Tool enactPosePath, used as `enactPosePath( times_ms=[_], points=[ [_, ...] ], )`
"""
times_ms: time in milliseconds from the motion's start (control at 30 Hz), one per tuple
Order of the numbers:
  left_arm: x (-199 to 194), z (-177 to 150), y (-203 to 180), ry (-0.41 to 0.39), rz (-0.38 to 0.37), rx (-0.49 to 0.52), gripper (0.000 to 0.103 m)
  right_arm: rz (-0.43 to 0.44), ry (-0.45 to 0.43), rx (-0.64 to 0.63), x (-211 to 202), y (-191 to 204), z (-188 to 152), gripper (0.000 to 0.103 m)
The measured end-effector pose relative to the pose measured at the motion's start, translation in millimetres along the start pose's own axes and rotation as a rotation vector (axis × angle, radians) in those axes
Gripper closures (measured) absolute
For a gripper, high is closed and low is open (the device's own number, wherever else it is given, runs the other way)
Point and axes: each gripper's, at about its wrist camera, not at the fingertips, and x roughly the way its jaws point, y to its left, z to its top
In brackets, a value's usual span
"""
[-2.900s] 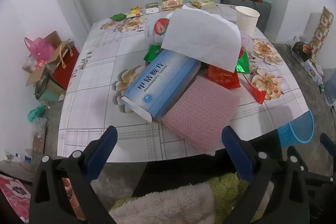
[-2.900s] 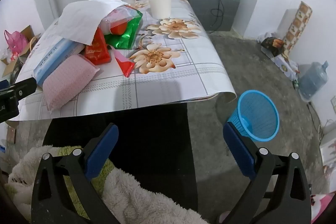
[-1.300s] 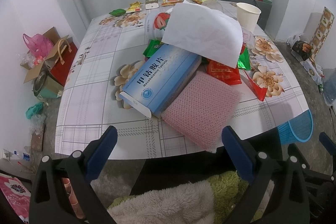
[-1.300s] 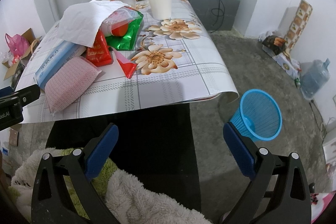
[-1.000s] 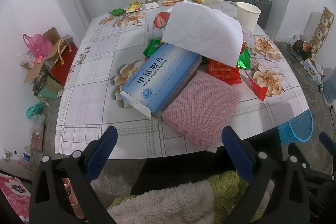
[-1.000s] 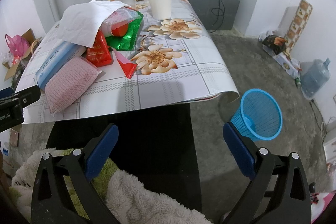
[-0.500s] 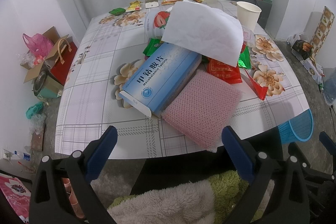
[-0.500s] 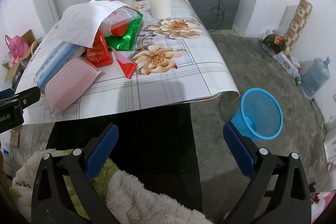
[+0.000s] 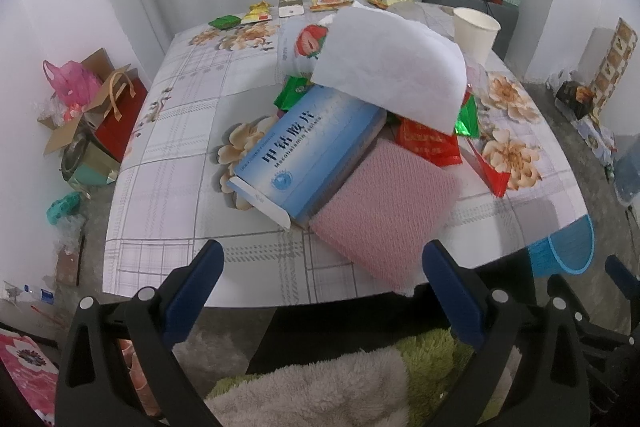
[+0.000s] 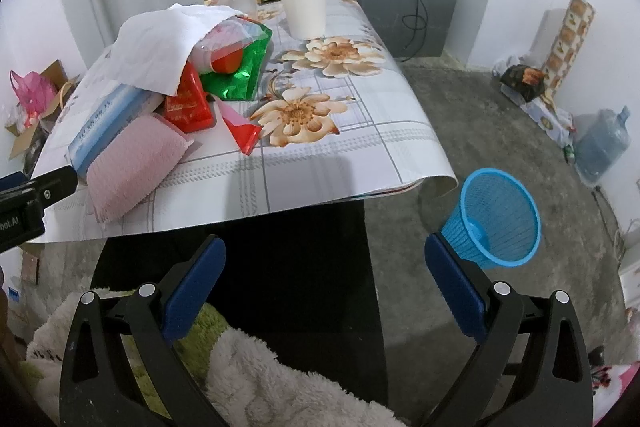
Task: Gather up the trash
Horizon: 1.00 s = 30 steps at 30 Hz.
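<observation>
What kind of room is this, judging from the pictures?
Probably a plain room in a home, perhaps a storeroom. A table with a flowered tablecloth stands on a bare concrete floor, with a large water jug and a blue wastebasket on that floor.

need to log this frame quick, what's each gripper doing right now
Left gripper: open, holding nothing, short of the table edge.
Right gripper: open, holding nothing, off the table's near edge.

blue box [image 9: 304, 151] beside pink cloth [image 9: 384, 211]
</observation>
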Motion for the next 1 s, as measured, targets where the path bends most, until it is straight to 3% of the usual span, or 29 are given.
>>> enactPosePath(
  times_ms=[200, 400, 500, 633, 767, 900, 1000],
  points=[
    [-7.6, 13.5, 26.5, -0.078, 0.009, -0.061, 0.006, 0.015, -0.026, 0.009, -0.8, 0.8, 6.2, 0.008],
    [-12.0, 25.8, 45.1, -0.147, -0.002, -0.007, 0.006, 0.024, -0.059, 0.03, 4.6, -3.9, 11.3, 0.008],
    [-14.5, 24.8, 49.1, -0.206, -0.121, 0.07, 0.006, 0.031, -0.077, 0.047, 4.1, -8.4, 11.4, 0.008],
    [-19.2, 14.1, 48.7, -0.24, -0.401, 0.13, 0.006, 0.038, -0.09, 0.065, 4.3, -12.6, 10.1, 0.008],
    [-17.6, 5.2, 31.9, -0.209, -0.445, 0.184, 0.006, 0.053, -0.086, 0.083, 6.2, -16.2, 8.9, 0.008],
    [-17.3, -8.3, -2.0, -0.246, -0.389, 0.349, 0.006, 0.063, -0.084, 0.09, 7.5, -17.5, 8.3, 0.008],
    [-9.2, -20.5, -29.0, -0.27, -0.304, 0.499, 0.006, 0.067, -0.078, 0.098, 9.2, -19.1, 7.4, 0.008]
  ],
)
